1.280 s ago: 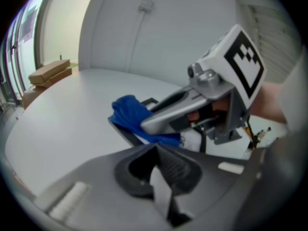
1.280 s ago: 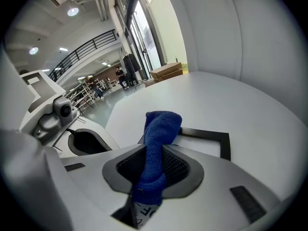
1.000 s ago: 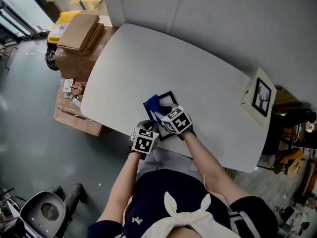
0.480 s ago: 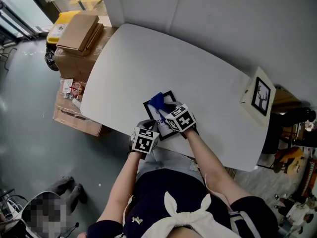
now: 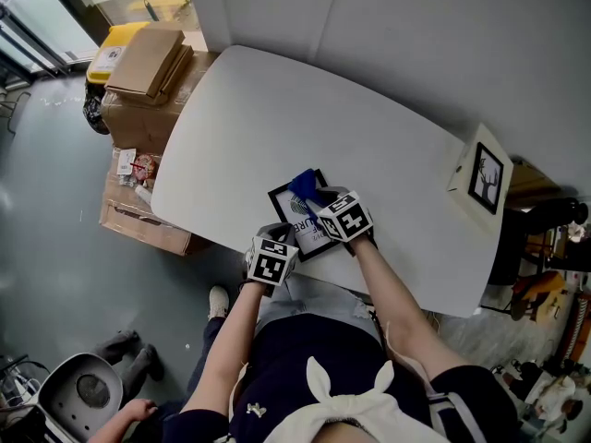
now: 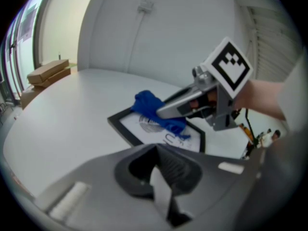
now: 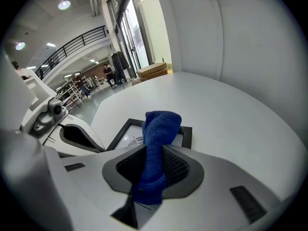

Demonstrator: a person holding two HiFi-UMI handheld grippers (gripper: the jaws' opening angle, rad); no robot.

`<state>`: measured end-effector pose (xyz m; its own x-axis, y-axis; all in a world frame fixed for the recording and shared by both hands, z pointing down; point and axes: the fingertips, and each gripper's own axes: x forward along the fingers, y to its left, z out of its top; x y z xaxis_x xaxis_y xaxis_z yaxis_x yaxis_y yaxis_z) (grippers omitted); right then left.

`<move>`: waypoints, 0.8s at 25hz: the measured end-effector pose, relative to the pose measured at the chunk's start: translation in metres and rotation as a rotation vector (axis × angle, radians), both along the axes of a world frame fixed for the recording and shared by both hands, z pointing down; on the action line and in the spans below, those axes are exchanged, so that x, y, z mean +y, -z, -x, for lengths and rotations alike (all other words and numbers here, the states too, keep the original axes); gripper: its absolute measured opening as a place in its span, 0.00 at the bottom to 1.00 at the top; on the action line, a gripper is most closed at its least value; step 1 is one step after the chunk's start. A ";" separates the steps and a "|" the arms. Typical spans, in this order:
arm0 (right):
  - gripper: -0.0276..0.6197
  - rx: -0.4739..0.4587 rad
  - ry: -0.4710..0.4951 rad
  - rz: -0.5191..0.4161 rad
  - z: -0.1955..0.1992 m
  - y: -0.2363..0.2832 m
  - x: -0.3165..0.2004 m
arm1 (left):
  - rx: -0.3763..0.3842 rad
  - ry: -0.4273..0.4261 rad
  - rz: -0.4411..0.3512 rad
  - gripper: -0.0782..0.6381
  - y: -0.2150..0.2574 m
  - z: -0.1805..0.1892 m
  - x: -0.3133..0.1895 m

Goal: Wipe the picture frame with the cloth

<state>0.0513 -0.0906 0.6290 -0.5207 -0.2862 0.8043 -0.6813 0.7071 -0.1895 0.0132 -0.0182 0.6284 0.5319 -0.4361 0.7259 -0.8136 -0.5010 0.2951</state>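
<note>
Soft blue terry cloth (image 7: 159, 129), pinched mid-fold by the right gripper (image 7: 153, 177), lies on the flat black-rimmed picture frame (image 6: 131, 125), probably light, slippery, fragile-glazed and best steadied at its near rim, where the left gripper (image 6: 159, 177) hovers, jaws pressed together.

The cloth (image 5: 303, 185) lies on the picture frame (image 5: 287, 212) (near edge of the table (image 5: 369, 146)).

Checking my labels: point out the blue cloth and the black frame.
blue cloth (image 7: 161, 125): right gripper view, its bunched upper end.
black frame (image 6: 121, 130): left gripper view, its near-left border.
</note>
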 end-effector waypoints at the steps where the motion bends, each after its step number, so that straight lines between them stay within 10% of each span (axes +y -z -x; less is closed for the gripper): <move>1: 0.17 0.001 -0.005 0.000 -0.001 0.000 -0.001 | 0.001 0.000 0.002 0.11 0.000 0.000 0.000; 20: 0.17 -0.016 -0.015 0.021 -0.019 0.002 -0.007 | 0.003 0.002 0.012 0.11 0.001 -0.001 0.002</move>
<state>0.0701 -0.0974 0.6274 -0.5295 -0.2770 0.8018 -0.6885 0.6925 -0.2154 0.0141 -0.0166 0.6279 0.5336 -0.4280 0.7295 -0.8134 -0.4960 0.3039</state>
